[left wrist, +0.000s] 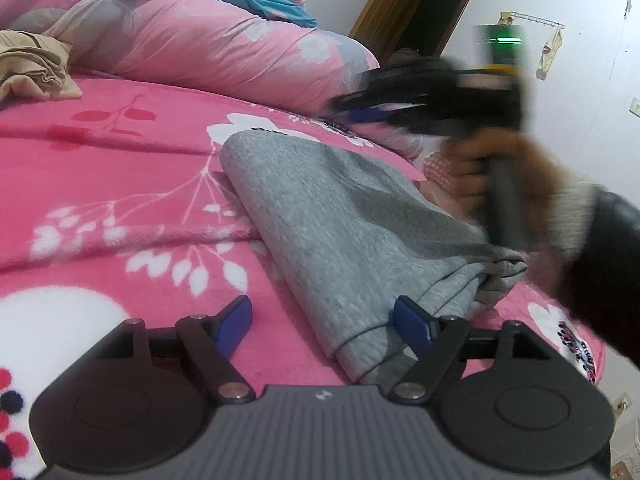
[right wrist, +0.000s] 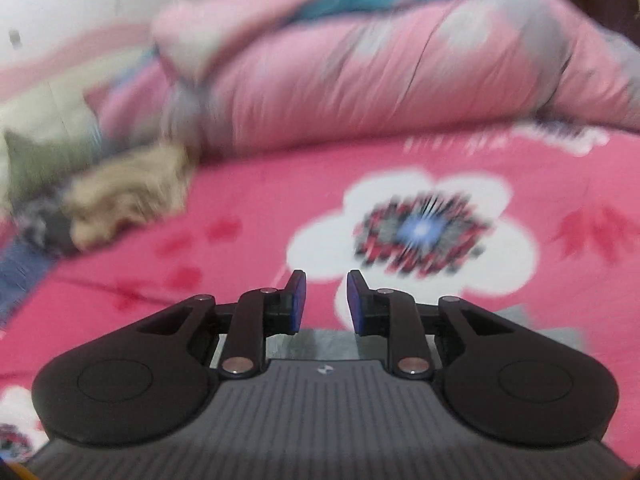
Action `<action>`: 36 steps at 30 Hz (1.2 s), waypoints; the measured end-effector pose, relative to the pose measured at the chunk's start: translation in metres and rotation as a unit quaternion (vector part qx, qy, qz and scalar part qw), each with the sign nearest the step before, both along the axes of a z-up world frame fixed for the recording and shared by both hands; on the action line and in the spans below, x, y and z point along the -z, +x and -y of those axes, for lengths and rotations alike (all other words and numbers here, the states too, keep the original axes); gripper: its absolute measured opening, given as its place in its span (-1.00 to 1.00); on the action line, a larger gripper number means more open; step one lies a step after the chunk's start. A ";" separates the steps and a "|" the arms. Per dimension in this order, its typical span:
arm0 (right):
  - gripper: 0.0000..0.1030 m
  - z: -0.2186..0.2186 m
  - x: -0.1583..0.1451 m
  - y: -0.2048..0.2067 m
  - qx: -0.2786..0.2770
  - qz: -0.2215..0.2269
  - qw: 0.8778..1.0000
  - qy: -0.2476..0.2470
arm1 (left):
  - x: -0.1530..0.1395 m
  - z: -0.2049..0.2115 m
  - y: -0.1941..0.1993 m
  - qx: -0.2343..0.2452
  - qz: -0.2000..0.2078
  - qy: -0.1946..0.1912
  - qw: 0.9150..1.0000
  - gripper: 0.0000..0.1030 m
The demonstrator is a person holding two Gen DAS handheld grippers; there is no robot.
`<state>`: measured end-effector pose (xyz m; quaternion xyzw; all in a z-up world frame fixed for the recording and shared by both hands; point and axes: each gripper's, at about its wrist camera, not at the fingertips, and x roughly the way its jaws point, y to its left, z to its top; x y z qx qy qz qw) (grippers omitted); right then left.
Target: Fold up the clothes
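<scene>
we see grey garment (left wrist: 340,216) folded, rumpled near-right corner, on pink bed (left wrist: 120,200) | left hand-held gripper (left wrist: 324,320) wide, its right pad at the hem, gripping nothing | right hand-held gripper (right wrist: 322,300) narrow gap, empty

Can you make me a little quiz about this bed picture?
1. True or false: the left tool is squeezing the grey garment.
2. What colour is the crumpled cloth lying near the pink quilt?
3. The grey garment rests on: A) a wooden floor, B) the pink flowered blanket, C) a chair.

Key: 1 false, its pads stand wide apart with the garment's edge beside one pad. 2 beige. 3 B.
</scene>
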<state>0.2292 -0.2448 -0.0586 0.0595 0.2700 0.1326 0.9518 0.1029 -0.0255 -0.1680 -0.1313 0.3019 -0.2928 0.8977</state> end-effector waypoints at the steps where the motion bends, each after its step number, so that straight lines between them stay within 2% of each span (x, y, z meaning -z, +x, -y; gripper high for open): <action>1: -0.60 0.010 -0.011 -0.013 0.005 0.012 1.000 -0.002 | 0.000 0.000 0.000 0.000 0.000 -0.001 1.000 0.54; 3: -0.60 0.035 -0.029 -0.044 0.016 0.030 0.999 -0.007 | 0.000 -0.001 0.001 0.001 -0.001 -0.003 1.000 0.56; 5: -0.60 0.057 -0.033 -0.071 0.023 0.034 0.999 -0.015 | 0.000 -0.001 0.002 0.002 -0.002 -0.003 1.000 0.58; 7: -0.60 0.076 -0.019 -0.093 0.029 0.021 0.999 -0.034 | -0.001 0.000 0.001 0.002 0.001 0.001 1.000 0.58; 10: -0.60 0.100 0.023 -0.098 0.056 -0.045 0.994 -0.078 | -0.003 0.002 0.001 0.001 -0.002 0.010 1.000 0.59; 12: -0.63 0.112 0.046 -0.094 0.095 -0.089 0.985 -0.112 | -0.009 0.003 0.000 -0.002 -0.009 0.019 1.000 0.59; 14: -0.64 0.123 0.039 -0.104 0.104 -0.065 0.990 -0.073 | -0.018 0.001 -0.003 -0.012 -0.012 0.035 0.999 0.59; 15: -0.64 0.127 0.028 -0.114 0.097 -0.037 0.994 -0.046 | -0.025 -0.001 -0.006 -0.022 -0.007 0.041 0.999 0.59; 17: -0.64 0.123 0.001 -0.135 0.073 0.022 0.997 -0.031 | -0.042 -0.003 -0.010 -0.040 0.018 0.049 0.998 0.59; 20: -0.64 0.106 -0.020 -0.159 0.007 0.068 0.997 -0.018 | -0.068 0.009 -0.013 -0.034 0.066 0.060 0.995 0.59; 23: -0.64 0.089 -0.005 -0.171 -0.046 0.061 0.997 -0.033 | -0.073 0.039 -0.011 0.001 0.074 0.096 0.993 0.59; 24: -0.64 0.085 0.007 -0.171 -0.054 0.047 0.996 -0.044 | -0.072 0.049 -0.010 0.014 0.072 0.106 0.992 0.59; 26: -0.64 0.083 0.045 -0.166 -0.059 -0.011 0.997 -0.054 | -0.058 0.066 -0.011 0.044 0.049 0.126 0.990 0.58; 28: -0.64 0.091 0.056 -0.177 -0.058 0.001 0.998 -0.032 | -0.046 0.075 -0.022 0.044 0.060 0.161 0.984 0.58; 30: -0.65 0.098 0.046 -0.179 -0.046 0.000 0.999 -0.014 | -0.046 0.080 -0.031 0.049 0.081 0.188 0.978 0.58; 34: -0.62 0.099 0.022 -0.183 -0.045 0.038 0.998 0.023 | -0.056 0.077 -0.038 0.072 0.100 0.172 0.977 0.57; 36: -0.62 0.092 0.023 -0.184 -0.062 0.051 0.996 0.028 | -0.047 0.083 -0.040 0.096 0.093 0.200 0.971 0.57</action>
